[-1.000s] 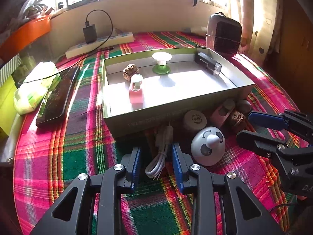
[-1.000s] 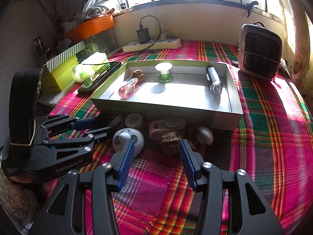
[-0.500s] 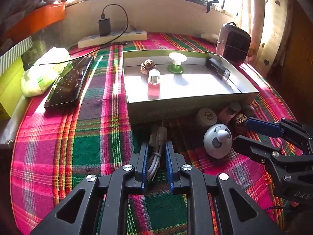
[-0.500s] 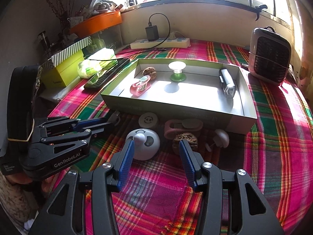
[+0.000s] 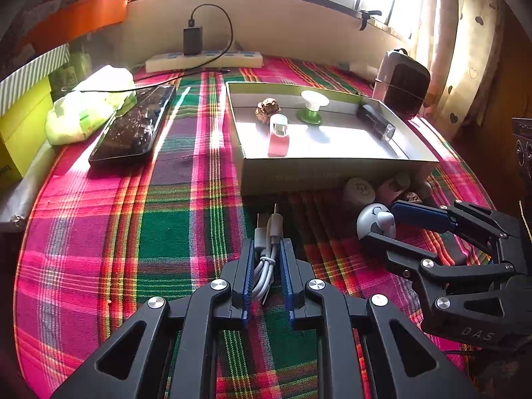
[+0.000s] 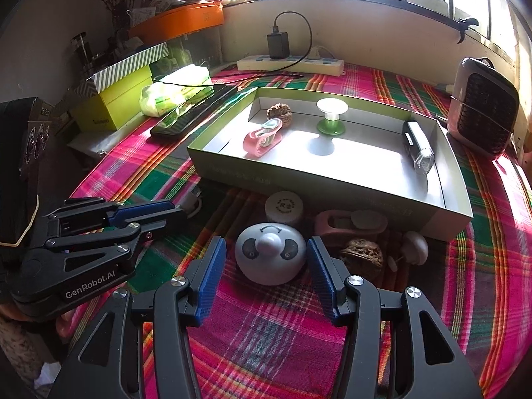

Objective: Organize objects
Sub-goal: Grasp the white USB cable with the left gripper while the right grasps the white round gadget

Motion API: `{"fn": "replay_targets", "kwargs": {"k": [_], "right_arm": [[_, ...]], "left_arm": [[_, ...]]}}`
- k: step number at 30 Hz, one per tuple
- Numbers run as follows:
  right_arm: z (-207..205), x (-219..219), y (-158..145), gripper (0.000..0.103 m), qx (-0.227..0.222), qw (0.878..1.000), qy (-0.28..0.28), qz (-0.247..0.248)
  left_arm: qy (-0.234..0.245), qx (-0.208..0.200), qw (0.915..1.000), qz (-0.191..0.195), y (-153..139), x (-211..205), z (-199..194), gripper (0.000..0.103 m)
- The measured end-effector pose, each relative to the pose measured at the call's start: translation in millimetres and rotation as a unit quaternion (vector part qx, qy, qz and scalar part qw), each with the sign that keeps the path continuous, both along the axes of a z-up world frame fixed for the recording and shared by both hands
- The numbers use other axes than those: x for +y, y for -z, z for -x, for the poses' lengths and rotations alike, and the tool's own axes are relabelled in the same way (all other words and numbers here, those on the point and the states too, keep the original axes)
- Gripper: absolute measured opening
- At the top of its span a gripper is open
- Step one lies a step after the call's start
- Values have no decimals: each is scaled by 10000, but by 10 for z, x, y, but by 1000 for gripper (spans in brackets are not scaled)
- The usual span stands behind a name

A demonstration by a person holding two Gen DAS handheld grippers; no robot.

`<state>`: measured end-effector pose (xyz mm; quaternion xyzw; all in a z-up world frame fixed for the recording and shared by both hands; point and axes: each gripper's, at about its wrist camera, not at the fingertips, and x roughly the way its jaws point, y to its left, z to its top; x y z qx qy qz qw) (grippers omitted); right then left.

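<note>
The left claw (image 5: pixel 265 277) is pinched on the coiled white cable (image 5: pixel 266 259), whose long axis runs straight ahead toward the tray (image 5: pixel 332 173) just beyond, while the right claw (image 6: pixel 262 267) stands wide astride the round panda gadget (image 6: pixel 270 253).

1. The lower loops of the white cable (image 5: pixel 266 266) are hidden between the left gripper's (image 5: pixel 267 259) pads.
2. In the left wrist view, the walnut (image 5: pixel 411 197) and pink holder (image 5: pixel 392 184) in front of the box (image 5: pixel 299 174) are largely covered by the right gripper (image 5: pixel 382 229).
3. The yellow-green carton (image 5: pixel 20 126) is cut off by the picture's edge.
4. The print on the box's front wall is too blurred to be read.
</note>
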<state>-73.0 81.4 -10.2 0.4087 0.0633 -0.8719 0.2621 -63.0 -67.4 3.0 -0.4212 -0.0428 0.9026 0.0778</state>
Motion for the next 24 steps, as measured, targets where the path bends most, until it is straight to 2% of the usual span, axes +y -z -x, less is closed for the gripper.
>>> {"fn": "replay_targets", "kwargs": {"k": [7, 17, 24], "right_arm": [[61, -57, 60, 54, -118, 9998, -2, -145], [59, -103, 74, 54, -22, 9991, 57, -419], [50, -99, 69, 54, -20, 9991, 63, -412]], "left_arm": [[73, -7, 10000, -21, -5, 6, 30, 16], [90, -8, 10000, 28, -13, 34, 58, 19], [89, -4, 10000, 38, -13, 31, 57, 19]]}}
